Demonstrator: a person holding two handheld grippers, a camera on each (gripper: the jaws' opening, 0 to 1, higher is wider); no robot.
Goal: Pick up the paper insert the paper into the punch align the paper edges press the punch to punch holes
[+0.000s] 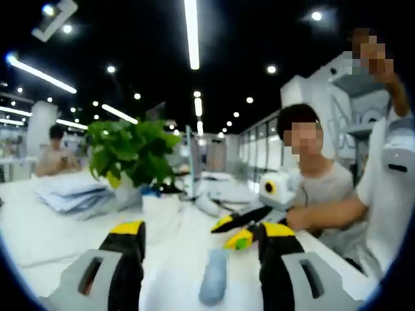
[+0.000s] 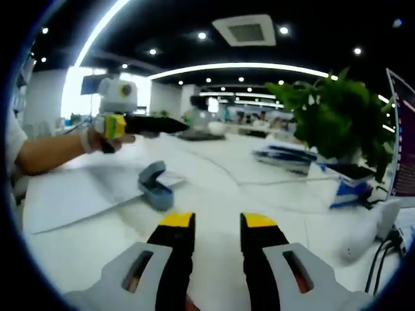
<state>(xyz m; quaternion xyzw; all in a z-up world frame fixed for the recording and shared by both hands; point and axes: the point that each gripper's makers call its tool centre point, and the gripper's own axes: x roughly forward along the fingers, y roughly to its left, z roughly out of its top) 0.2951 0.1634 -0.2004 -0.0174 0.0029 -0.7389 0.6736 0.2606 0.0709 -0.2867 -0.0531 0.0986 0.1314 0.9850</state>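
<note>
Both grippers hover above the white worktop (image 2: 214, 194) with nothing between their jaws. In the left gripper view, the left gripper (image 1: 202, 234), grey-bodied with black jaws tipped in yellow, has its jaws spread wide apart. Just ahead of them and slightly toward the right jaw lies the small blue-grey hole punch (image 1: 213, 276), resting flat on the worktop. Beyond the right jaw, the other gripper comes in from the right, held in a person's hand (image 1: 299, 219), its yellow-tipped black jaws pointing leftward over the worktop.

In the right gripper view, the right gripper (image 2: 218, 221) has its jaws parted with a clear gap and they hold nothing. The hole punch (image 2: 154, 186) sits on the worktop ahead of the left jaw, touching the edge of a large white sheet of paper (image 2: 78, 194) that lies flat and spreads away to the left of the jaws. Farther off above the paper, a hand (image 2: 104, 139) holds the other gripper, its jaws pointing to the right.

A leafy green potted plant (image 1: 133, 152) stands well ahead of the left gripper's left jaw, with a stack of papers (image 1: 71, 191) just beside it. In the right gripper view the same plant (image 2: 334, 120) rises ahead and to the right of the jaws. Two people sit along the worktop's far side, past the left gripper's right jaw.
</note>
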